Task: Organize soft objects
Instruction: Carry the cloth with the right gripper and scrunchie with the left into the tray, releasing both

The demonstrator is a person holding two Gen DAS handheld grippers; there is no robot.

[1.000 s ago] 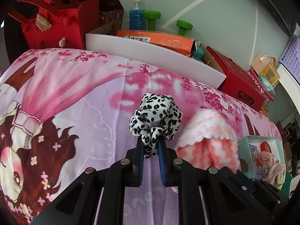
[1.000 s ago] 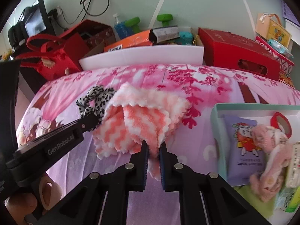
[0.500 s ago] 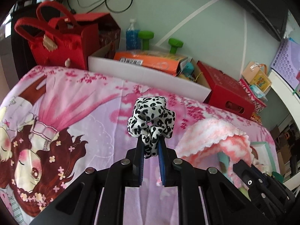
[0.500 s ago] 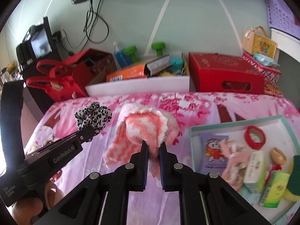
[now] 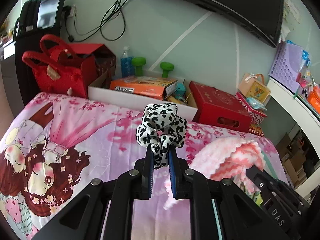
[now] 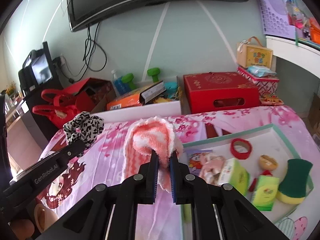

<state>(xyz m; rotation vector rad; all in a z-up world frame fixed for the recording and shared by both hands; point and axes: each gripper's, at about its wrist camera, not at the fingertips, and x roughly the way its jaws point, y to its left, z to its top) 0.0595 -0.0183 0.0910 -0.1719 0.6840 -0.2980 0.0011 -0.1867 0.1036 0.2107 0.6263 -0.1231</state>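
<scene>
My left gripper (image 5: 161, 155) is shut on a black-and-white leopard scrunchie (image 5: 162, 129) and holds it up above the pink printed bedspread (image 5: 84, 140). The scrunchie also shows in the right wrist view (image 6: 84, 127). My right gripper (image 6: 164, 158) is shut on a pink-and-white fluffy towel (image 6: 152, 138), lifted off the bed and hanging down. The towel also shows in the left wrist view (image 5: 234, 156), to the right of the scrunchie.
A teal-rimmed white tray (image 6: 226, 138) on the bed at right holds a red ring, green boxes, a green-yellow sponge and a pink soft item. Behind the bed stand a white box (image 5: 138, 100), a red box (image 5: 218, 108) and a red bag (image 5: 60, 74).
Both grippers have risen well above the bed with their loads. The scrunchie and towel are lifted higher, and the wall and television have come into view.
</scene>
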